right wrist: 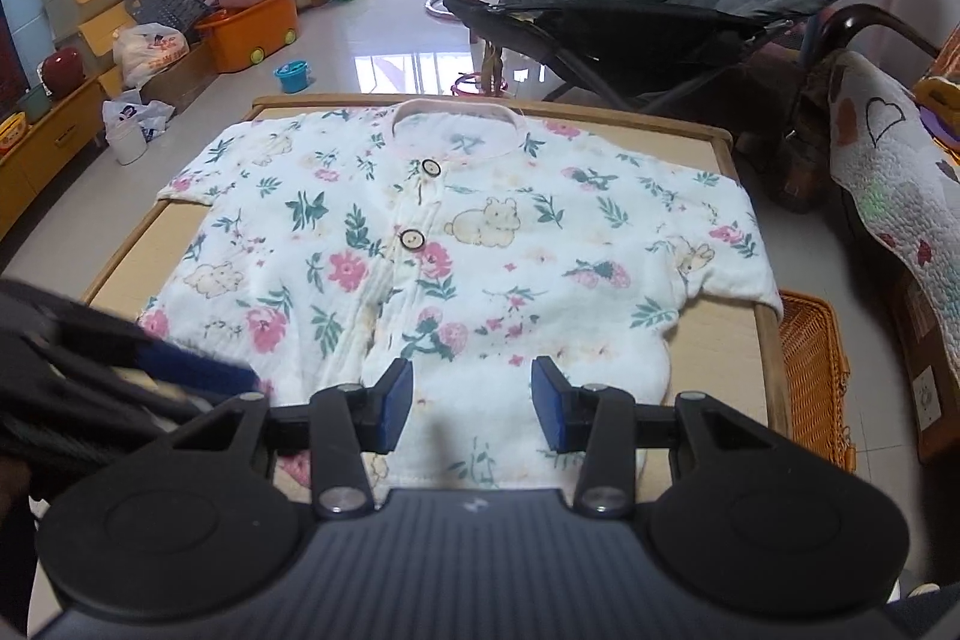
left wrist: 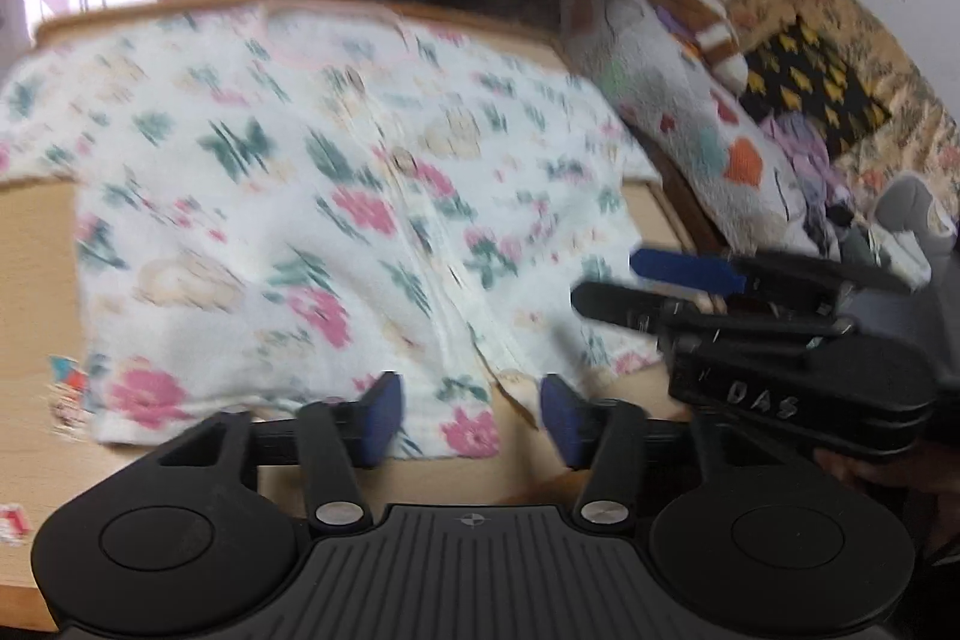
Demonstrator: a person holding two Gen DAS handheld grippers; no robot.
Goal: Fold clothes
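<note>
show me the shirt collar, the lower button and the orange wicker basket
shirt collar (right wrist: 457, 107): right wrist view, on the pink far rim of the neckline
lower button (right wrist: 411, 239): right wrist view, on the button's face
orange wicker basket (right wrist: 810, 358): right wrist view, on its woven side

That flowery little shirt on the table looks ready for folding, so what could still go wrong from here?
1. The shirt has one sleeve draped over the table's edge; a tug could slide it off.
2. Both hand-held grippers, left and right, stand open at the same hem, close together, and might bump.
3. A pinch there may catch only the top layer.
</note>
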